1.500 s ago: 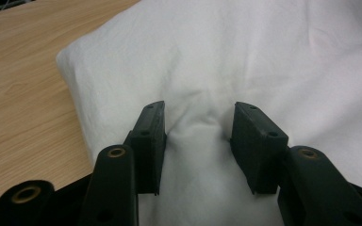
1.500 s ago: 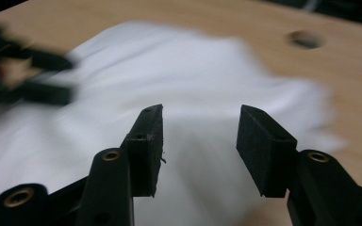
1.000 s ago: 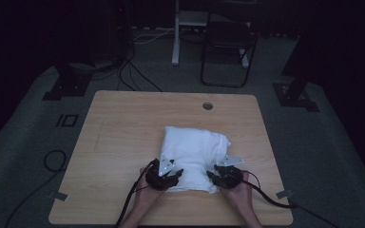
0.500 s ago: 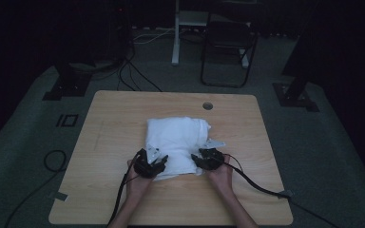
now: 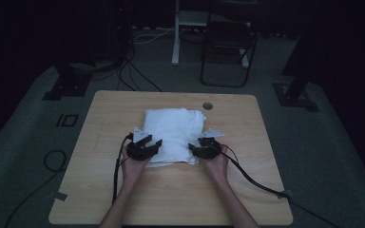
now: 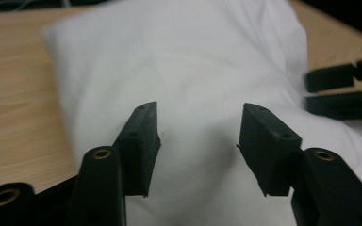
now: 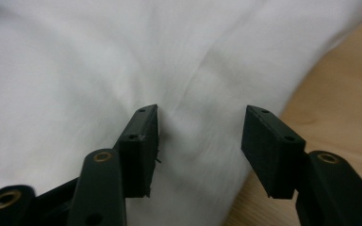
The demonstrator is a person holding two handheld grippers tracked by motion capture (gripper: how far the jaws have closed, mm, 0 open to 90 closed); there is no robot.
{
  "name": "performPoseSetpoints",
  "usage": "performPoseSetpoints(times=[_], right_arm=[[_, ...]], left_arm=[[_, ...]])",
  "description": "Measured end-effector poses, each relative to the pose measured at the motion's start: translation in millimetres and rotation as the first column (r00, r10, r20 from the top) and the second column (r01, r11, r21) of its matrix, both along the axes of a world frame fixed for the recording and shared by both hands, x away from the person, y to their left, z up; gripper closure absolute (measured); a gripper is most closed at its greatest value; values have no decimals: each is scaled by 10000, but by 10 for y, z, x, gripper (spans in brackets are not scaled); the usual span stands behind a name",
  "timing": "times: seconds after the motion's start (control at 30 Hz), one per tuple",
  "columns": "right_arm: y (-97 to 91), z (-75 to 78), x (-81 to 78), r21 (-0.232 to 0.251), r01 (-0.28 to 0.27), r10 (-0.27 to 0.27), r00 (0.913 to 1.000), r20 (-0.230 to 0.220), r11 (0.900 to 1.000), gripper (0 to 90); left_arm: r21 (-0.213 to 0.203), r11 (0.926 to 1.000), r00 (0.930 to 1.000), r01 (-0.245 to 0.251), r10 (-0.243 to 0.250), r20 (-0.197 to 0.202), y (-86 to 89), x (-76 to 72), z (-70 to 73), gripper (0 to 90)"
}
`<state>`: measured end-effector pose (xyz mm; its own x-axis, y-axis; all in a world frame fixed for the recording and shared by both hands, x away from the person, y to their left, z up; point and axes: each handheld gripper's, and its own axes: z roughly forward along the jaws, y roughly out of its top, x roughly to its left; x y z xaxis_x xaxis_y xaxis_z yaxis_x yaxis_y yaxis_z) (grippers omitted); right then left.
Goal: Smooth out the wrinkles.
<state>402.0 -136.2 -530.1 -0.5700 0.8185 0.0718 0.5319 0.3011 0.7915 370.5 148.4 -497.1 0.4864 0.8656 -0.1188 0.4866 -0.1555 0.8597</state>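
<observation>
A folded white cloth (image 5: 173,133) lies on the wooden table (image 5: 123,109), a little past its middle. My left gripper (image 5: 145,146) rests at the cloth's near left edge and my right gripper (image 5: 204,147) at its near right edge. In the left gripper view the left gripper (image 6: 199,110) stands open over the white cloth (image 6: 188,70), and the other gripper's black jaws show at the right. The right gripper (image 7: 200,113) is open above a crease in the cloth (image 7: 99,70). Both pairs of jaws have just been opening, and the pads press on nothing.
A round cable hole (image 5: 207,105) sits near the table's far edge. The right gripper's cable (image 5: 261,183) trails across the table's near right. Beyond the table stand a dark chair (image 5: 228,42), a white post (image 5: 176,33), stand feet and floor cables.
The cloth has shifted away from the person and slightly left. Both hands and grippers have gone forward with it.
</observation>
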Motion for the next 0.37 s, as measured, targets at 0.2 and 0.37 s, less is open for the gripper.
performPoseSetpoints(times=[0.2, 0.37], right_arm=[[-410, 280, -296, 1092, 195, -269, 9975, 661, 9938, 403], [-766, 370, -464, 1308, 640, -741, 9946, 732, 9893, 368]], left_arm=[[-1006, 9947, 9993, -192, 223, 292, 411, -204, 205, 460], [-825, 9961, 9988, -306, 337, 361, 671, -292, 275, 449]])
